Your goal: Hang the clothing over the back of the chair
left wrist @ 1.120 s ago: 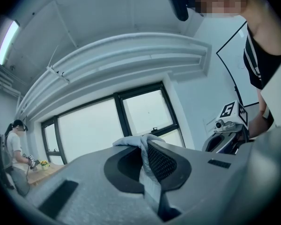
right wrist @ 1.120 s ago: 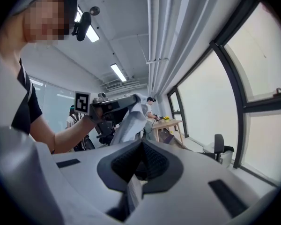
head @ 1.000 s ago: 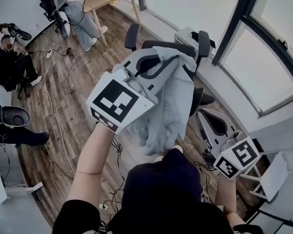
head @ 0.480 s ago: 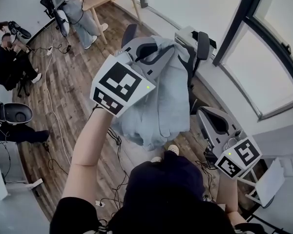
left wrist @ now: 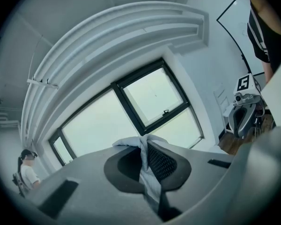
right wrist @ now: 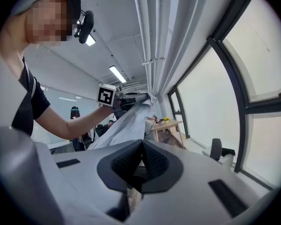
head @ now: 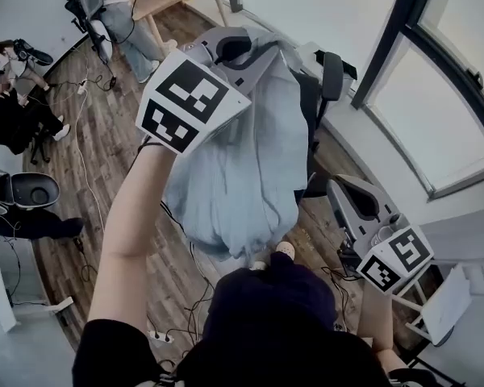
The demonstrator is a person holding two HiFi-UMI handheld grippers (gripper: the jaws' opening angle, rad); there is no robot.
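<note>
Around us is a room with a dark wooden plank floor (head: 105, 160) and tall dark-framed windows (head: 436, 95). The black office chair (head: 309, 127) stands just beyond and below the left claw (head: 246, 51). We judge the main risk to be the narrow hold. Only a thin fold is pinched, so the weight of the hanging cloth could drag it free before it clears the chair back. The cloth also screens the chair from us, so we might lower it onto an armrest or the seat instead. The left claw is clamped tight on that fold of the pale grey-blue cloth garment (head: 242, 160), which hangs bunched beneath it. The right claw (head: 339, 192), low and well apart, has its jaws pressed together with nothing visible between them.
</note>
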